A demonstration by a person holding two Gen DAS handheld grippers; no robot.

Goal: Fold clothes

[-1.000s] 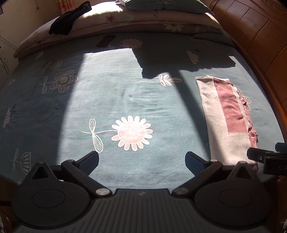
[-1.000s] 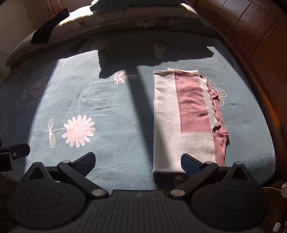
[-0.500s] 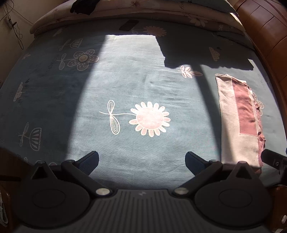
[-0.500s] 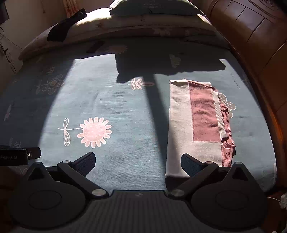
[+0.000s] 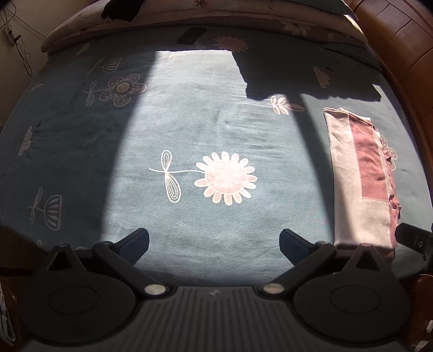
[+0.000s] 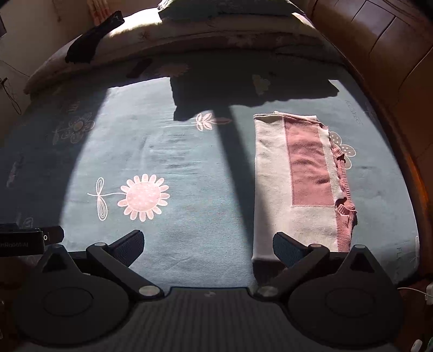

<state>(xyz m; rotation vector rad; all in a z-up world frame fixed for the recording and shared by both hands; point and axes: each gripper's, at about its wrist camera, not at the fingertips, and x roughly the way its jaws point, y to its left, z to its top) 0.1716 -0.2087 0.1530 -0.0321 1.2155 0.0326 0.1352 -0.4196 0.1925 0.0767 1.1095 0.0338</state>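
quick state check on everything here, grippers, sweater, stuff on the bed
left gripper: open, empty
right gripper: open, empty
sweater: folded, flat on the bedspread, untouched
bedspread: spread smooth
dark garment: draped unfolded on the bedding at the far end

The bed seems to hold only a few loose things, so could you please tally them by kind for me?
Folded pink and cream sweater: 1
Black garment on the rolled bedding: 1
Dark flat phone-like item: 1
Pillow: 1
Total: 4
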